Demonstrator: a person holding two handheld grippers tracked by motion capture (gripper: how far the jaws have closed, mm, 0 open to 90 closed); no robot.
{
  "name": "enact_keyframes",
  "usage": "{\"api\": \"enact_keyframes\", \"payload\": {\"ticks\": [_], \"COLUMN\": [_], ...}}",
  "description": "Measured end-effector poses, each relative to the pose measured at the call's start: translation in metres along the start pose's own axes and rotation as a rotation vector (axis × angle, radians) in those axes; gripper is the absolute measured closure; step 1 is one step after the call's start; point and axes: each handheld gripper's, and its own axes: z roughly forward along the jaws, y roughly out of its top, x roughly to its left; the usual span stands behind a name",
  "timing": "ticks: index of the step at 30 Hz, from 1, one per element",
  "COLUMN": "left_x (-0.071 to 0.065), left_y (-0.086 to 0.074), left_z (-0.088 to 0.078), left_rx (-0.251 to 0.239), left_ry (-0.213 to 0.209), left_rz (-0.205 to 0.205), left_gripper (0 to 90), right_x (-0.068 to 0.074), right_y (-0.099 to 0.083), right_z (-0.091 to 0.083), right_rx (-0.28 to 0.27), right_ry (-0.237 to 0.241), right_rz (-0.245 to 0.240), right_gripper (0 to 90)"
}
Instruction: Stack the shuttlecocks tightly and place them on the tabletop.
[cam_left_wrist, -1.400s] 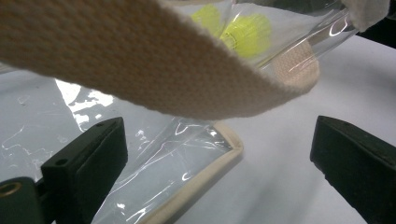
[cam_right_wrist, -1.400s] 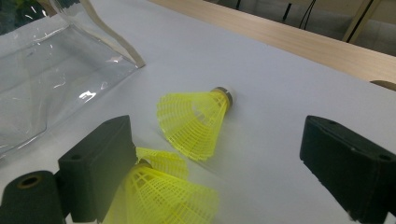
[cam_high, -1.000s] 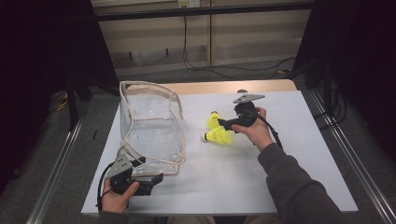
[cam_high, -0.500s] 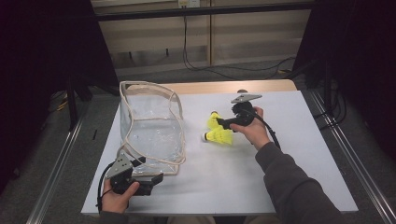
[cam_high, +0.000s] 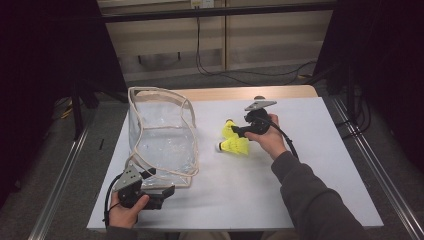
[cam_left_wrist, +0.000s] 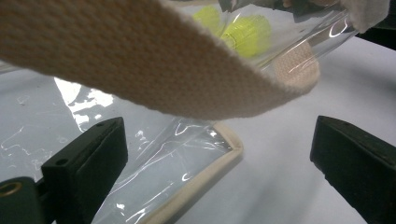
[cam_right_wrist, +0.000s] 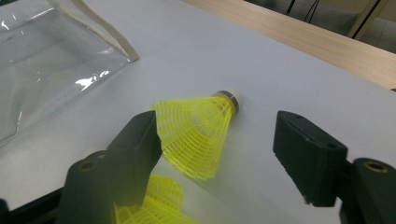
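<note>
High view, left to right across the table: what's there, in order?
Left gripper → clear bag → yellow shuttlecocks → right gripper, its fingers just closing around a shuttlecock without clamping it yet.

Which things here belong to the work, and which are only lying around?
Belong to the work:
- two yellow plastic shuttlecocks
- clear plastic bag with beige fabric trim
- right tongs, jaws just closing around a shuttlecock
- left tongs, open

Only lying around:
- black cables on the floor
</note>
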Motion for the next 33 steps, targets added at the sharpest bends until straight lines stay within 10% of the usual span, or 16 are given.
{"api": "enact_keyframes", "payload": {"ticks": [33], "left_x": [0.000], "left_y": [0.000], "left_z": [0.000], "left_rx": [-0.004], "left_ry": [-0.003], "left_rz": [-0.003], "left_gripper": [4.0], "right_x": [0.002], "right_y": [-0.002], "right_z": [0.017], "right_rx": [0.051], "right_ry": [0.003], "right_rz": [-0.089], "right_gripper": [63.8]}}
